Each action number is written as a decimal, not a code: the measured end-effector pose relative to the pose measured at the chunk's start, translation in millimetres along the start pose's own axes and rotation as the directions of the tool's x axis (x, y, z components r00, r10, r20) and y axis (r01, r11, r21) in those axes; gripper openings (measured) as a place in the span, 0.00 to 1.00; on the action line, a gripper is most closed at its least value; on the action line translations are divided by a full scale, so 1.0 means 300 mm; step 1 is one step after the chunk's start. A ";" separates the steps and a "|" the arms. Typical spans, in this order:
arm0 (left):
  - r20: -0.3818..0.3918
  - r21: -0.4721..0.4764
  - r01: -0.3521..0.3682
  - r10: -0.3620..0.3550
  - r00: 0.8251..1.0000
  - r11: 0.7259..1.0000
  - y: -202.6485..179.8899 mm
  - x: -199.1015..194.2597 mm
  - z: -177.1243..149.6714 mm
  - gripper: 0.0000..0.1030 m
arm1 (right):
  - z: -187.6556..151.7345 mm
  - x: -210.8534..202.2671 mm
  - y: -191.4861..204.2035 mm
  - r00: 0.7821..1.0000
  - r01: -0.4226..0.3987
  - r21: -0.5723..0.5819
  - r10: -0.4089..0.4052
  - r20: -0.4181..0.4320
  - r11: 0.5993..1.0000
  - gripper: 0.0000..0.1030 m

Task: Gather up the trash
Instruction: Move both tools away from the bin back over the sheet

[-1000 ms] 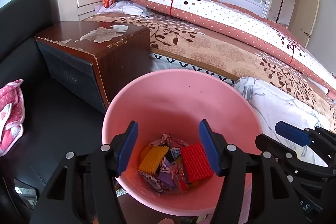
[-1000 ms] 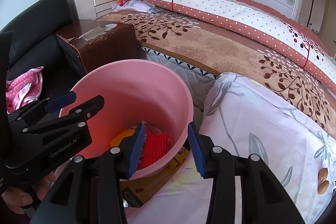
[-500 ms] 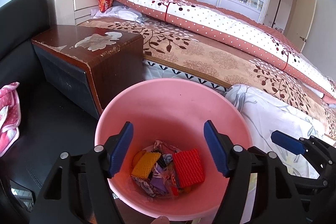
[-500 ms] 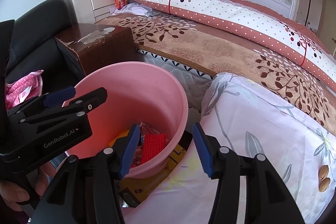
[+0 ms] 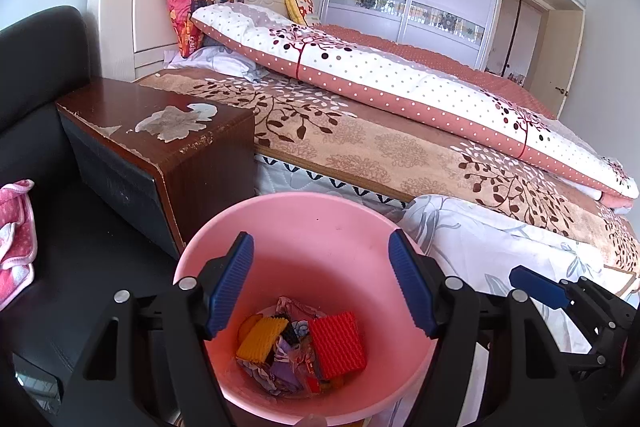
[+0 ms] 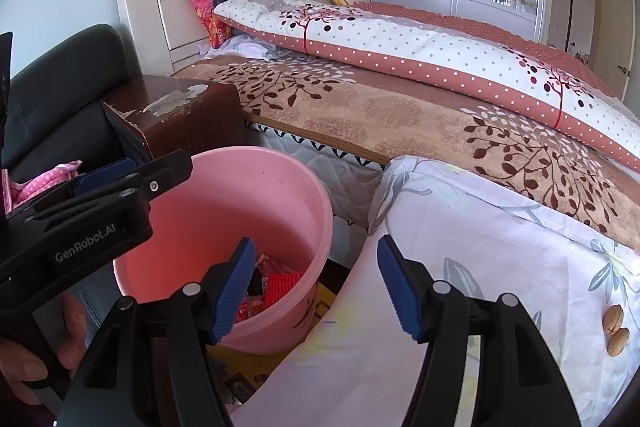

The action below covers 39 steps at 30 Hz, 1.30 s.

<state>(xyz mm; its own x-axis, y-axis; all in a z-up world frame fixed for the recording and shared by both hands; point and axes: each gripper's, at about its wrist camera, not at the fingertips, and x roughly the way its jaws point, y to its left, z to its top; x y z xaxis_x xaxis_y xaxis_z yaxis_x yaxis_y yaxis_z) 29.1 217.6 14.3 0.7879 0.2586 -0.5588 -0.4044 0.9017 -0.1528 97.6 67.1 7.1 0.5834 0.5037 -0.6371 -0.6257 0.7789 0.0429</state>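
Observation:
A pink bucket [image 5: 304, 211] [image 6: 248, 187] stands beside the bed. At its bottom lies trash: a red ridged piece [image 5: 338, 345] [image 6: 282, 285], a yellow ridged piece [image 5: 262, 337] and crumpled wrappers [image 5: 288, 363]. My left gripper [image 5: 322, 283] hangs open above the bucket's mouth with nothing between its fingers. My right gripper [image 6: 314, 285] hovers over the bucket's right rim, its jaws opening and empty. Two nut shells [image 6: 614, 331] lie on the white floral sheet [image 6: 480, 247].
A worn brown nightstand [image 5: 168, 139] stands left of the bucket, next to a black seat [image 5: 48, 211] with a pink cloth [image 5: 14, 227]. The bed [image 5: 380, 147] with a dotted quilt fills the back. A hand [image 6: 24, 363] grips the left tool.
Both grippers have lifted and drawn back from the bucket. The jaws of both have spread wider, and more of the room shows above the bucket.

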 end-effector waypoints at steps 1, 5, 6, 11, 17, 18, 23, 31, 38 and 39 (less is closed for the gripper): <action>0.001 0.003 0.001 -0.001 1.000 1.000 -0.005 -0.003 0.002 0.68 | -0.001 -0.010 -0.003 1.000 0.003 0.001 -0.003 0.009 1.000 0.62; 0.003 0.015 0.008 -0.008 1.000 1.000 -0.028 -0.017 0.004 0.68 | -0.004 -0.050 -0.019 0.999 0.018 0.013 -0.019 0.042 1.000 0.63; 0.005 0.021 0.006 -0.006 1.000 1.000 -0.036 -0.022 0.004 0.68 | -0.006 -0.062 -0.023 0.998 0.023 0.018 -0.024 0.051 1.000 0.63; 0.020 0.036 0.013 -0.014 1.000 0.999 -0.067 -0.043 0.004 0.68 | -0.023 -0.111 -0.045 0.994 0.050 0.034 -0.053 0.096 0.998 0.66; 0.058 0.068 0.009 -0.013 0.998 0.998 -0.114 -0.078 0.002 0.68 | -0.050 -0.158 -0.062 0.987 0.089 0.037 -0.093 0.131 0.995 0.67; 0.064 0.075 0.012 -0.017 0.998 0.997 -0.123 -0.084 0.001 0.68 | -0.055 -0.165 -0.066 0.986 0.092 0.039 -0.097 0.136 0.995 0.68; 0.083 0.108 0.023 -0.032 0.996 0.994 -0.173 -0.105 -0.004 0.68 | -0.080 -0.190 -0.104 0.984 0.105 0.062 -0.113 0.137 0.993 0.69; 0.080 0.154 0.041 -0.054 0.995 0.987 -0.253 -0.125 -0.029 0.68 | -0.121 -0.239 -0.174 0.977 0.139 0.114 -0.155 0.144 0.984 0.69; 0.065 0.182 0.071 -0.084 0.994 0.981 -0.323 -0.132 -0.059 0.68 | -0.155 -0.271 -0.221 0.973 0.161 0.139 -0.181 0.145 0.977 0.70; 0.063 0.187 0.074 -0.087 0.994 0.980 -0.332 -0.133 -0.063 0.68 | -0.160 -0.274 -0.228 0.972 0.165 0.142 -0.185 0.145 0.976 0.70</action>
<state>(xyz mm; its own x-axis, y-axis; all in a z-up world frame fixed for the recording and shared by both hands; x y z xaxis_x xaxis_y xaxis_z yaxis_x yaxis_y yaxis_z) 29.1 110.8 36.5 0.8480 0.2005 -0.4906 -0.2509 0.9673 -0.0383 67.5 -45.5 19.8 0.7582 0.3996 -0.5153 -0.4410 0.8963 0.0462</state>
